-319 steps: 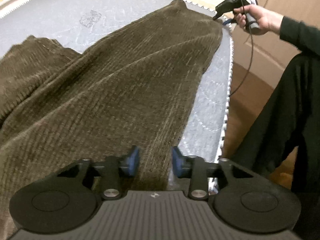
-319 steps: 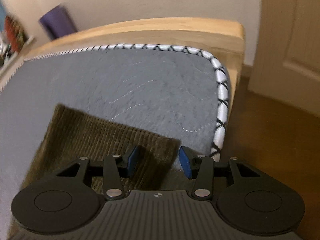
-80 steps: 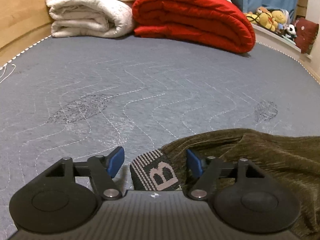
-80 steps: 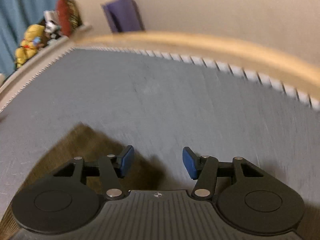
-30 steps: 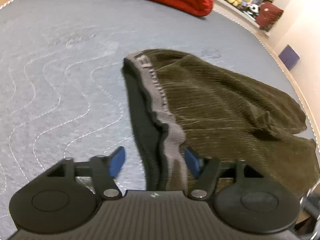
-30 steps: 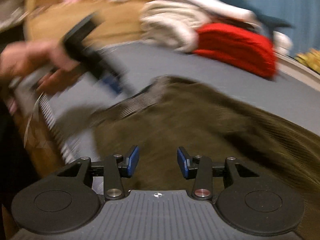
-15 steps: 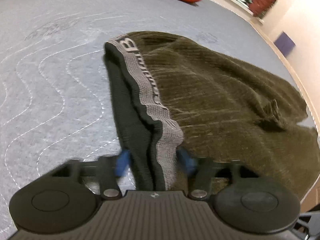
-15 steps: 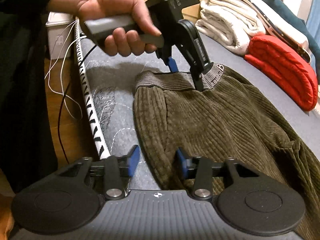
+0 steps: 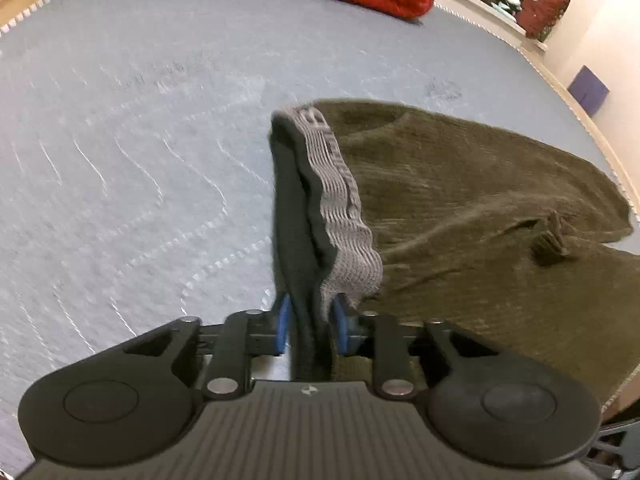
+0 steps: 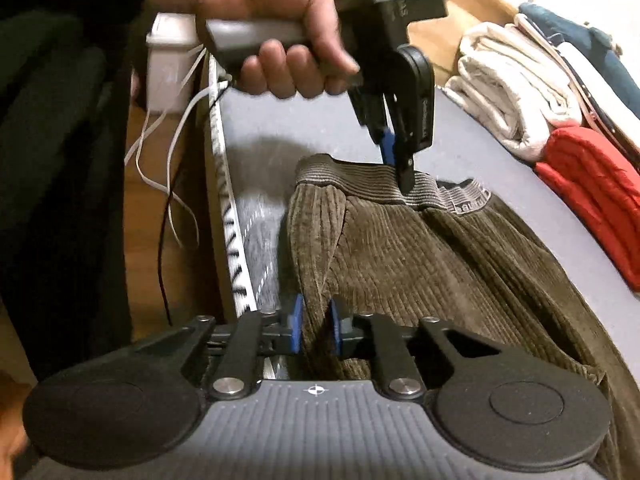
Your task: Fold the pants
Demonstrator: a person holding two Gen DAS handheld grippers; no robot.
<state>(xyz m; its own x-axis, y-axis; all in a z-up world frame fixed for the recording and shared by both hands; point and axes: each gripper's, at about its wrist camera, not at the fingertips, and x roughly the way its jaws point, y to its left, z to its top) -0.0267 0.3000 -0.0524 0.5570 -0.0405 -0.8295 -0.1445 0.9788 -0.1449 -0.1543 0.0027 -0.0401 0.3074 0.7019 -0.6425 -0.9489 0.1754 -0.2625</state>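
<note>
Here the brown corduroy pants (image 10: 432, 264) lie on the grey mattress (image 9: 140, 128) near its edge, and both claws are closed on cloth along that near edge: the left gripper (image 9: 308, 322) pinches the grey waistband (image 9: 340, 200), and the right gripper (image 10: 316, 326) pinches the side seam just below it. The long axis of the pants runs away from the waistband toward the right gripper's side. So any fold probably turns on carrying this held edge across the width, with both grippers about equally near it.
</note>
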